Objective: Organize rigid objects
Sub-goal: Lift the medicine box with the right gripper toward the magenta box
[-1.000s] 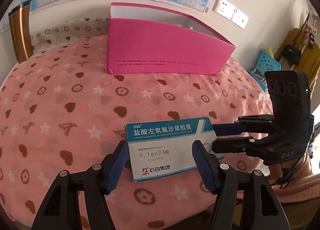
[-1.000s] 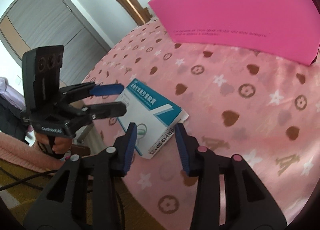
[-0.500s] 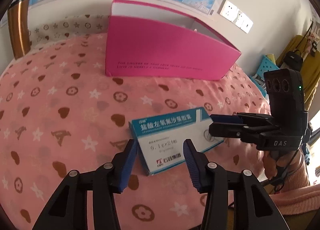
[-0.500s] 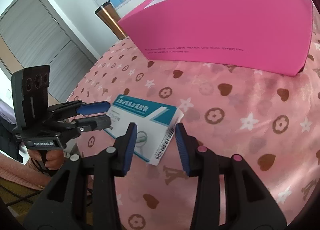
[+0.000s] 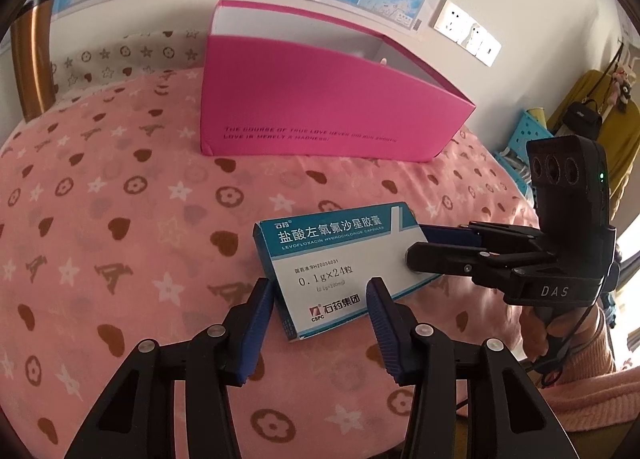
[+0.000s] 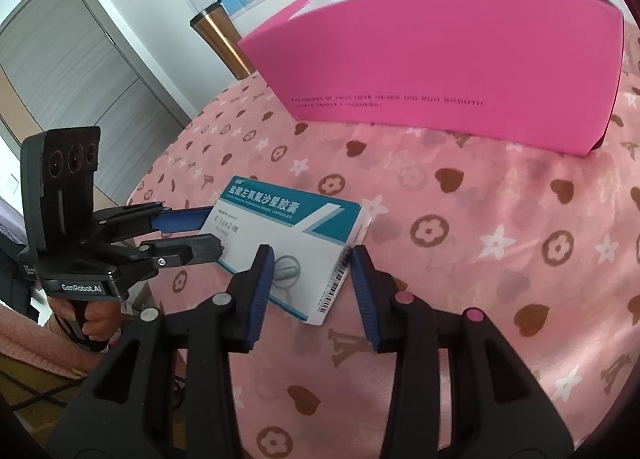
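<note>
Gripping the medicine box [image 5: 340,263] at both short ends, the left gripper [image 5: 320,313] and right gripper [image 6: 312,279] hold light, stiff cardboard; squeeze gently at frame centre

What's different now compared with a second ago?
The left gripper has just been closing its jaws around one end of the medicine box; its pads now sit against the box's edges. The right gripper stayed clamped on the other end. The pink box hasn't moved.

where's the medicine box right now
In both wrist views the medicine box sits at the near edge of the pink tablecloth, in front of the pink box, gripped at either end by both grippers.
</note>
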Available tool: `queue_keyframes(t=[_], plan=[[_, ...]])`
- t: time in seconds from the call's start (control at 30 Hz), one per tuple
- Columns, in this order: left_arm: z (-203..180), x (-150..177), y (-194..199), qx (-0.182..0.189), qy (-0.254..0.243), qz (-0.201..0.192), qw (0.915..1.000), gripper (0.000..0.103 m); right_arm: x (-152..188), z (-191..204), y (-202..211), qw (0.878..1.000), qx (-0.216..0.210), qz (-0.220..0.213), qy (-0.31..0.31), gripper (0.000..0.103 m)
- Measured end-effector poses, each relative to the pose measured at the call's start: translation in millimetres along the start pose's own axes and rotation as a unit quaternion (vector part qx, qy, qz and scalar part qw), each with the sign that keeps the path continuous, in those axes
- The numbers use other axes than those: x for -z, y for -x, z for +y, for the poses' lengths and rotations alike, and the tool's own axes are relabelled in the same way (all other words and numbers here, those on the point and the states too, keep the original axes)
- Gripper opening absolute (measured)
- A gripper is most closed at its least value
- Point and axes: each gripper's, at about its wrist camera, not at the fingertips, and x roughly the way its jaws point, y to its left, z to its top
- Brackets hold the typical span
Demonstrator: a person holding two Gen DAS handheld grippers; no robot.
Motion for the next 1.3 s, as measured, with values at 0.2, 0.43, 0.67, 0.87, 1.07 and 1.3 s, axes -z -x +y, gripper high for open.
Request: queue_keyframes(t=[0.2,0.43,0.67,0.87,1.07,1.3], plan=[[-4.6,-8.5,3.1,-0.001,-0.008,-0.010,0.9999,0.048,-4.5,-1.2,9.3,1.000,0.003,-0.013,0.002,0.043],[-9.4,-16.7,4.1,-0.009,-0.017,-0.017,0.9997,0.048,-11.1,-0.3,14.7,1.000,0.008,-0.021,0.006,0.043],[-13.0,-21.9,8.4,-0.011,-0.023,-0.028,0.9993,0.048,-16.9,0.7,19.4,0.999,0.013,-0.029,0.011,0.043],[-15.5,-26.0,11.1,-0.013,-0.029,-0.035,0.9989,0.049,-21.5,2.0,20.6,0.999,0.015,-0.035,0.015,0.043],[-17.6,-29.2,12.5,-0.015,-0.033,-0.040,0.9986,0.049,-22.8,1.8,22.4,0.999,0.017,-0.039,0.016,0.043],[-18.7,-31.3,14.5,-0.012,-0.035,-0.044,0.9984,0.049,-23.4,0.8,25.0,0.999,0.019,-0.043,0.017,0.043]])
